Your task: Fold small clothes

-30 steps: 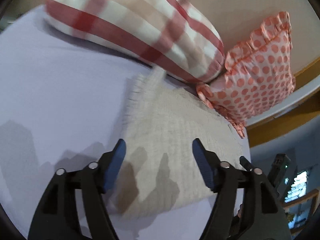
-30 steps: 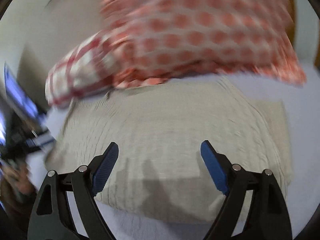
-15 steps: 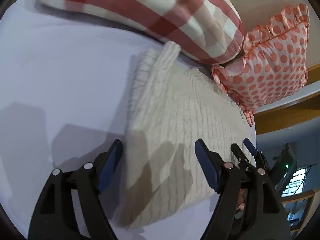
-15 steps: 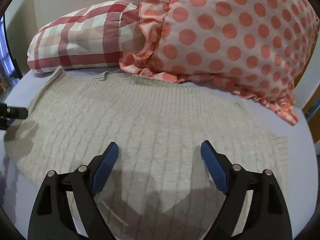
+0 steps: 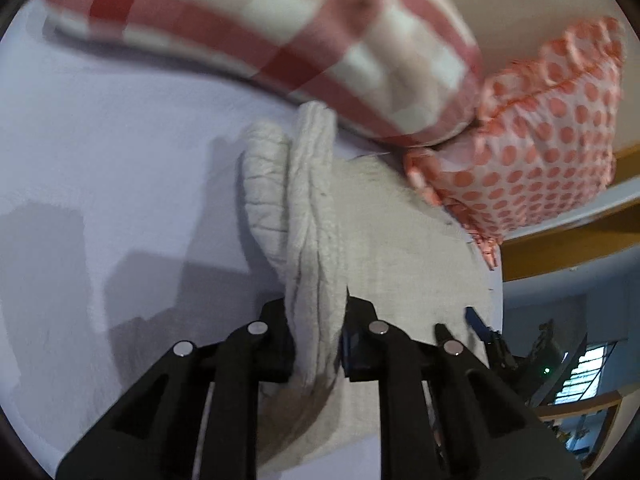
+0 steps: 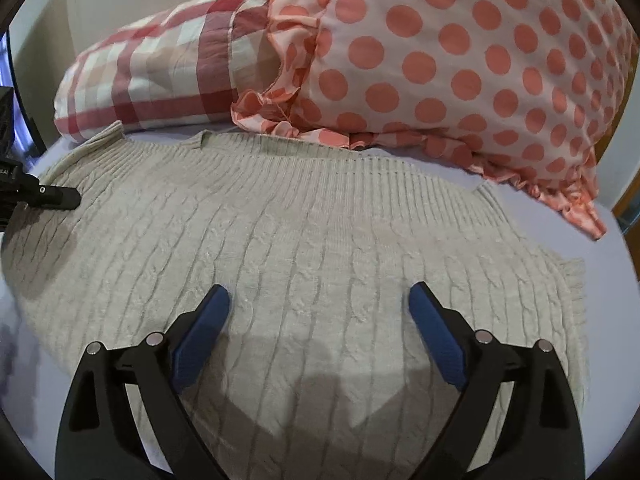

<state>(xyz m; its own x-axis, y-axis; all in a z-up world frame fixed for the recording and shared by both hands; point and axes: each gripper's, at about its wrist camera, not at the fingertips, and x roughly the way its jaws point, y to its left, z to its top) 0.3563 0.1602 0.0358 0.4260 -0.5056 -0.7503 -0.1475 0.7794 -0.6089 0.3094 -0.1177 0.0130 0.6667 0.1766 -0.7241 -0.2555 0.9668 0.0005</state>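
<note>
The left gripper (image 5: pixel 316 340), low in its frame, pinches a bunched edge of the cream sweater (image 5: pixel 312 216), fingers drawn close with the knit rising between them. The right gripper (image 6: pixel 320 320) hangs over the sweater (image 6: pixel 304 232) with fingers spread wide, holding nothing. The sweater lies flat on the lilac sheet (image 5: pixel 100 168), below the checked pillow (image 6: pixel 160 76) and dotted pillow (image 6: pixel 460 56) at the top.

Right hand-held gripper (image 6: pixel 319 300): black angular arms, blue finger pads (image 6: pixel 436 340) (silver rivets at pivots).
</note>
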